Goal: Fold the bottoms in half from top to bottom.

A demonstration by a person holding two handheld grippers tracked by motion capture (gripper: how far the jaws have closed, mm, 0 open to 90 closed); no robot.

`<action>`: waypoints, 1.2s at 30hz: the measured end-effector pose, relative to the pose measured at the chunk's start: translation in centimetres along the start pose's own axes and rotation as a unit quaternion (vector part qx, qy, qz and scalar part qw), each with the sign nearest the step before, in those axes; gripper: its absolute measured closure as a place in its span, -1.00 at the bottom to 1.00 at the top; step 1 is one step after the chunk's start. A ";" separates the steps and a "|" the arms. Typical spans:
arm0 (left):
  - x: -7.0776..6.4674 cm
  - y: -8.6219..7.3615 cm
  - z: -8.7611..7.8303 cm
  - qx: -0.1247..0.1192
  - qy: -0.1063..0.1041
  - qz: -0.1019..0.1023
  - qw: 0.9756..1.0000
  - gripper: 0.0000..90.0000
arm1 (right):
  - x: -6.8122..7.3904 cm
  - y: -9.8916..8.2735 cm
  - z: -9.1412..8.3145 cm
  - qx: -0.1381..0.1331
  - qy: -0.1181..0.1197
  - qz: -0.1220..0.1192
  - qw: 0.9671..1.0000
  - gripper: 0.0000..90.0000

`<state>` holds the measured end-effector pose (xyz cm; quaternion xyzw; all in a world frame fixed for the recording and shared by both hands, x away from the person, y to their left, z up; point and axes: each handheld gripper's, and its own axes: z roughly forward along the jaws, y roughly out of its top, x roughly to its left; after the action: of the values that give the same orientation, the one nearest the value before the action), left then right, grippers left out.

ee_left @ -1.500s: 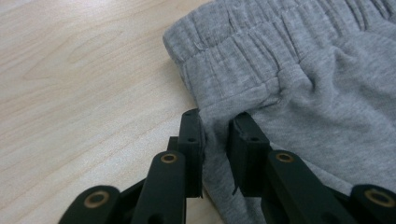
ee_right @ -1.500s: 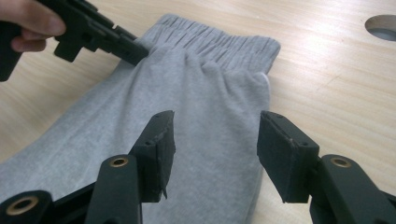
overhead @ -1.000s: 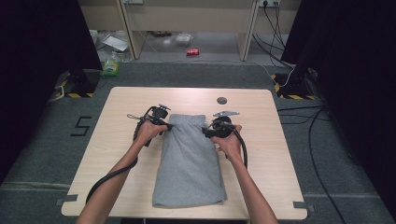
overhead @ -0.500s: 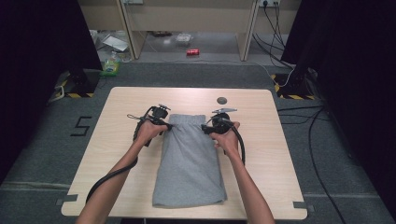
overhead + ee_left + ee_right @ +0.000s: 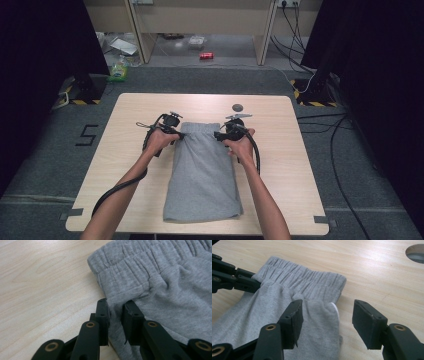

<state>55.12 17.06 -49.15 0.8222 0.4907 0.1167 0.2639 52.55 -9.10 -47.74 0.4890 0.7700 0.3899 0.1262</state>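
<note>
Grey sweatpants [image 5: 202, 172] lie folded on a wooden desk [image 5: 295, 165]. Left gripper [image 5: 116, 315] jaws pinch the fabric below the waistband; right gripper [image 5: 327, 320] jaws, just opening, straddle its edge unclenched.

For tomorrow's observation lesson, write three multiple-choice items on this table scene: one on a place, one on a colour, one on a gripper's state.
1. Where do the folded shorts lie on the table?
A. along its middle
B. at its left edge
C. on the floor

2. What colour are the shorts?
A. red
B. grey
C. black

3. How does the left gripper stand?
A. wide open above the wood
B. lying on its side
C. shut on the fabric below the waistband

Answers:
1 A, bare wood shows on both sides.
2 B, grey in every view.
3 C, cloth is pinched between its jaws.
</note>
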 end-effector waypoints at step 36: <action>-0.1 -0.1 0.0 -0.004 0.002 0.004 1.000 0.69 | 0.0 0.2 4.2 0.043 0.013 0.007 0.999 0.35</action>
<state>54.96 17.00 -49.20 0.8225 0.4878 0.1216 0.2660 55.11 -7.08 -50.42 0.4940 0.7842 0.3638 0.0927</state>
